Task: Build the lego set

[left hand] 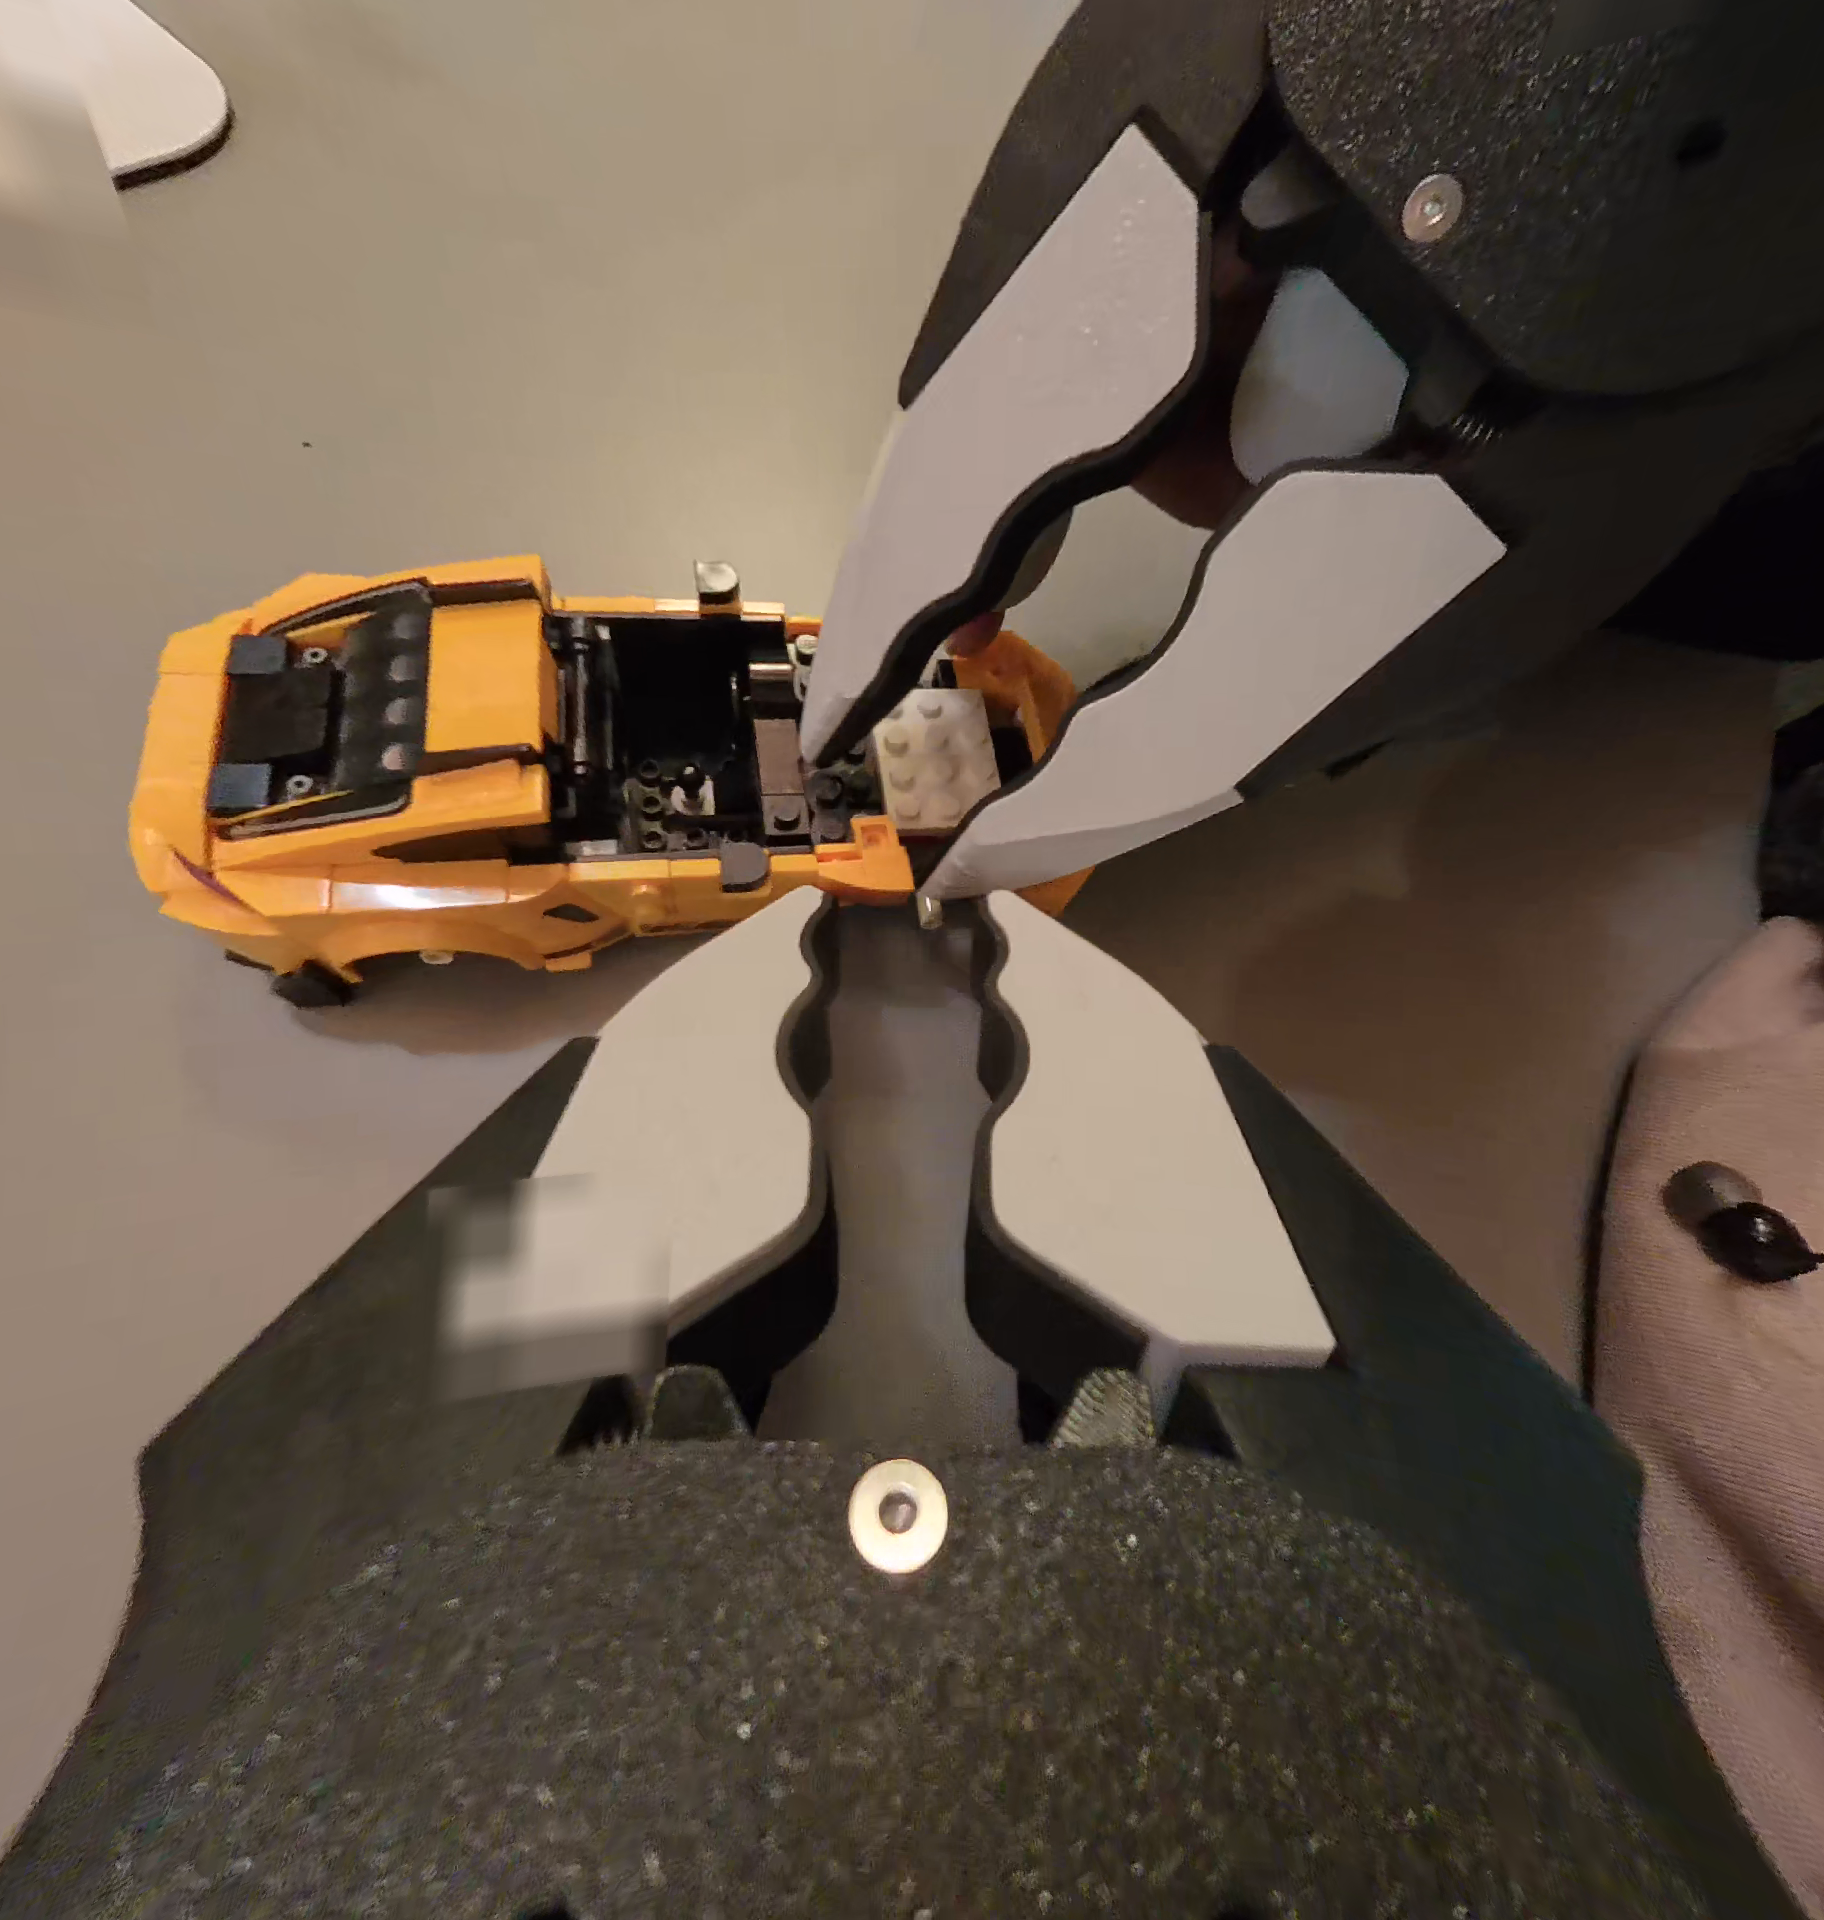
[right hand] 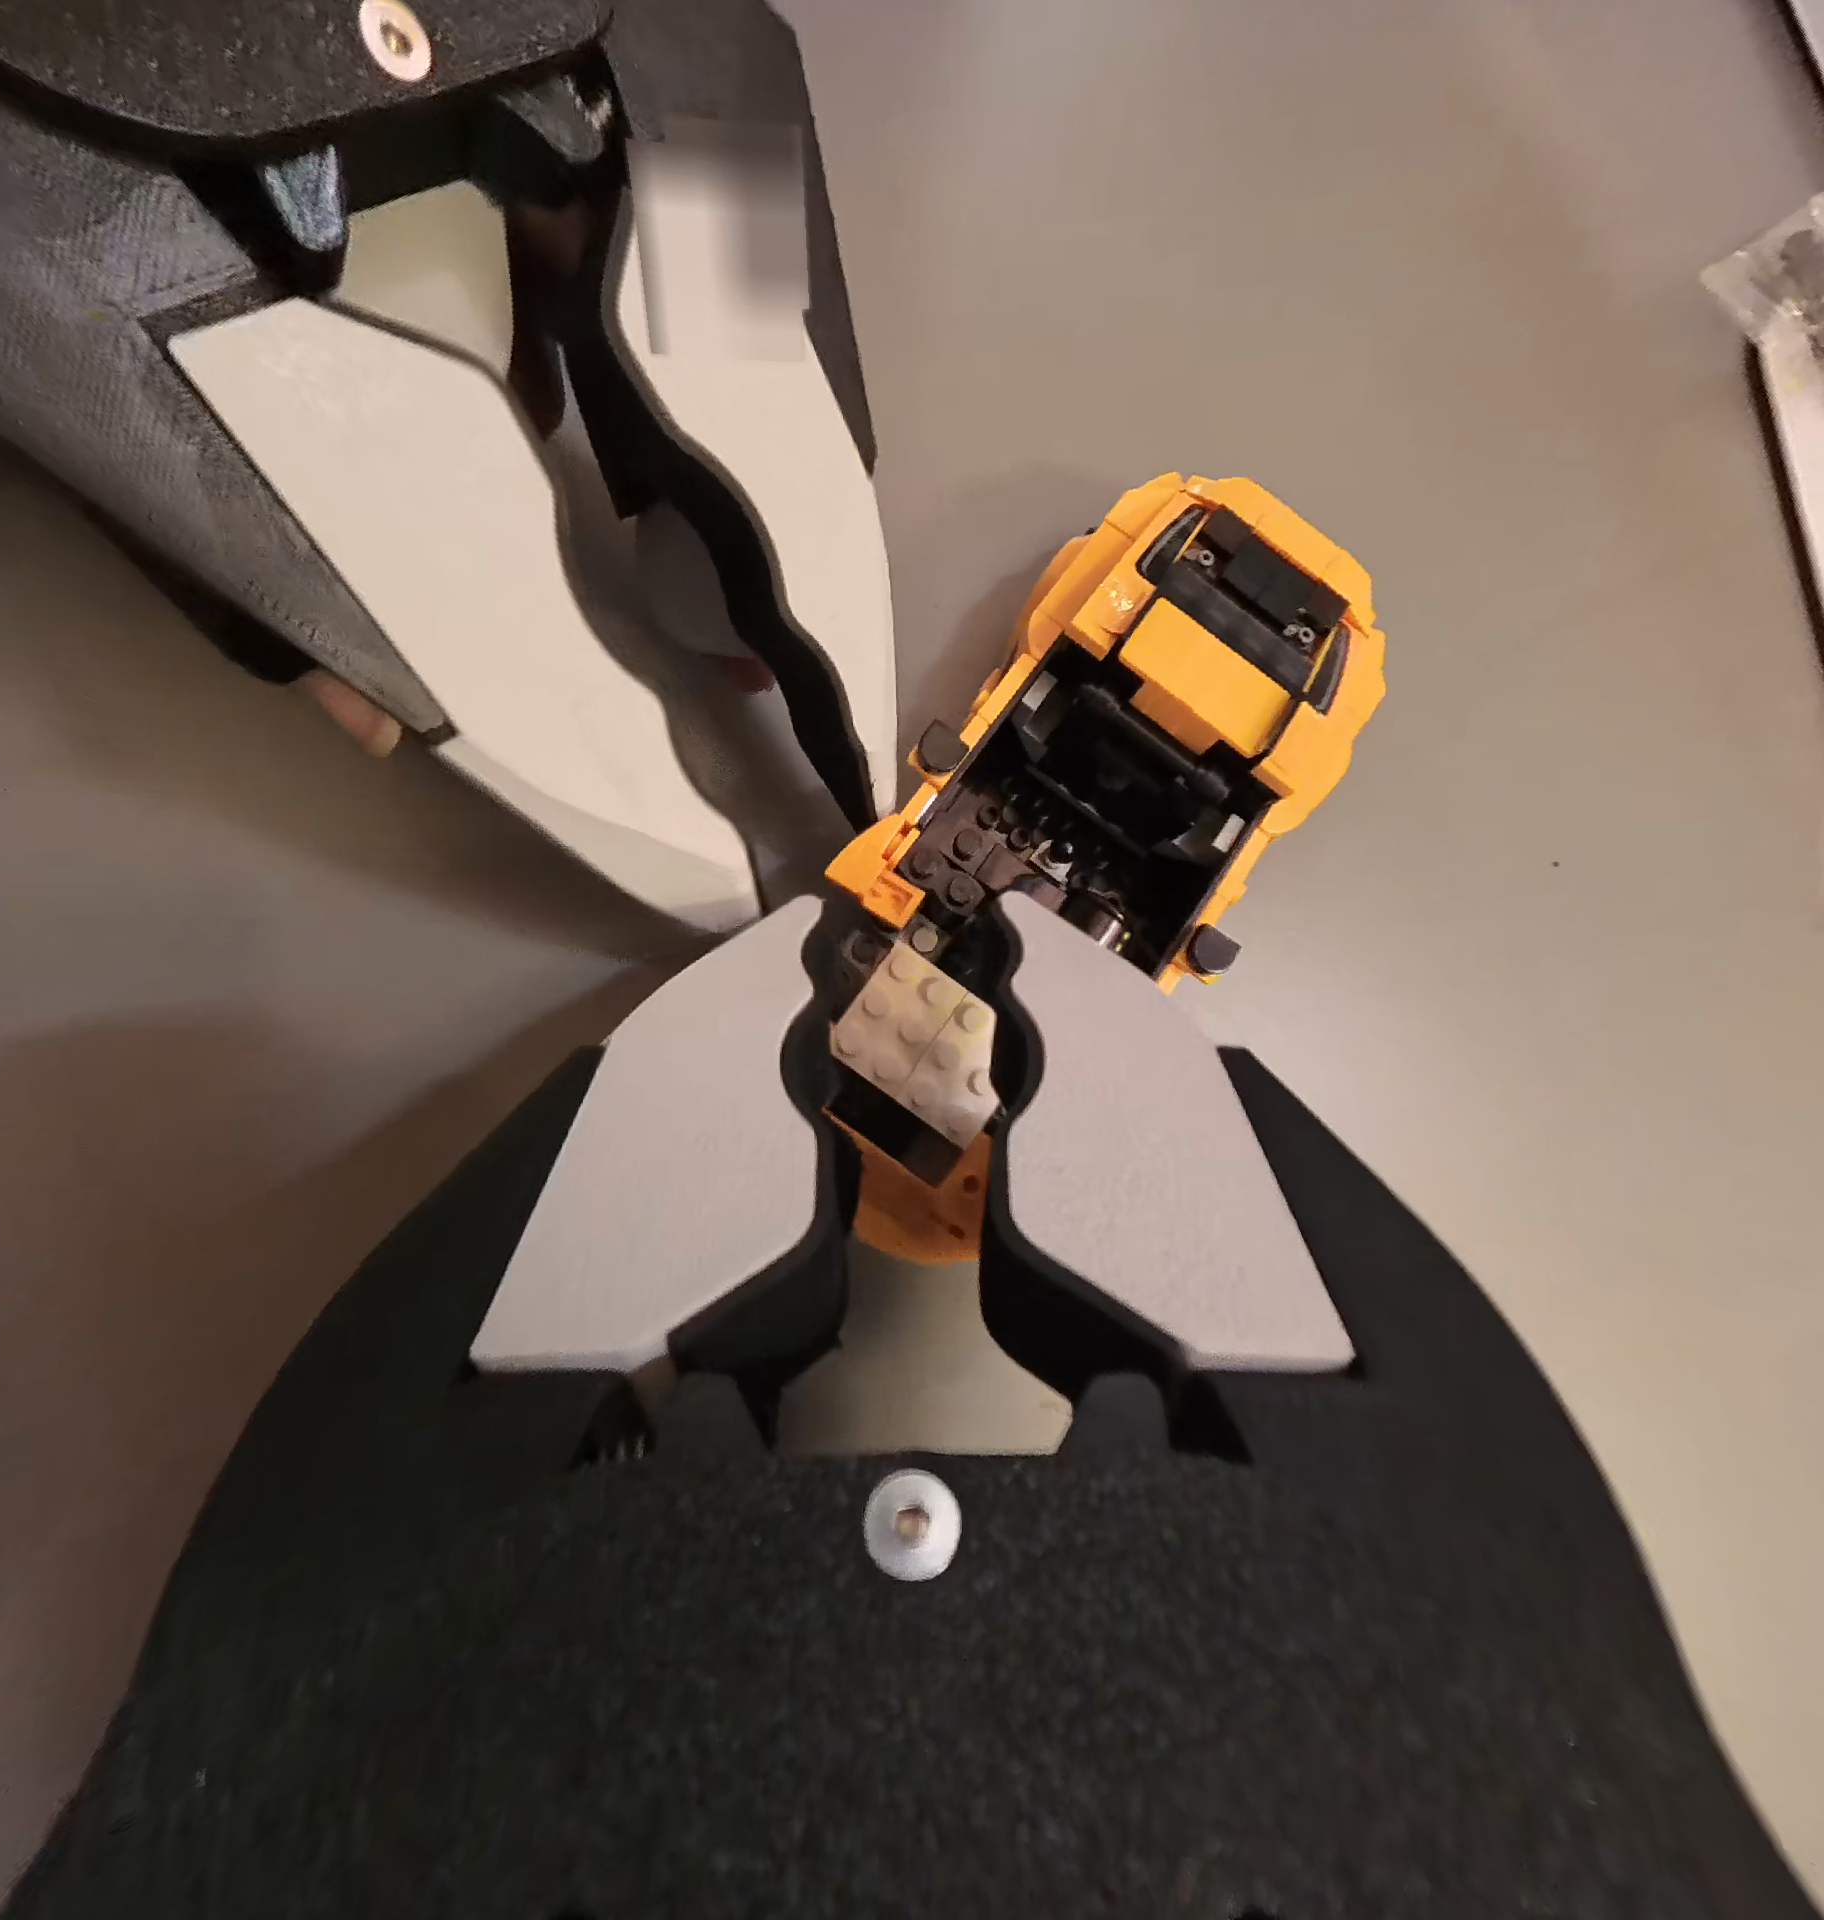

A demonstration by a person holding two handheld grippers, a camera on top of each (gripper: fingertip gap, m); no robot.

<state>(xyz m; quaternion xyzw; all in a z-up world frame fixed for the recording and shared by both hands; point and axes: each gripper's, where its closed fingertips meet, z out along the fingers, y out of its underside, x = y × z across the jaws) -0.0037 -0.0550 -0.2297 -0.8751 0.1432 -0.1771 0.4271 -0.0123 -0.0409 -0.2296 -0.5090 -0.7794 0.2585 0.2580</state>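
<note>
right claw (right hand: 913, 920) clamps orange car (right hand: 1178, 748) | left claw (left hand: 903, 904) closed, empty | parts bag (right hand: 1801, 281) right view only

Glossy plastic car (left hand: 451, 758), matt table (left hand: 575, 312)

I see a plain grey desk (left hand: 534, 343) under warm, soft light. A white rounded object (left hand: 149, 104) rests at its far corner. A clear bag (right hand: 1796, 286) lies near the opposite edge.
</note>
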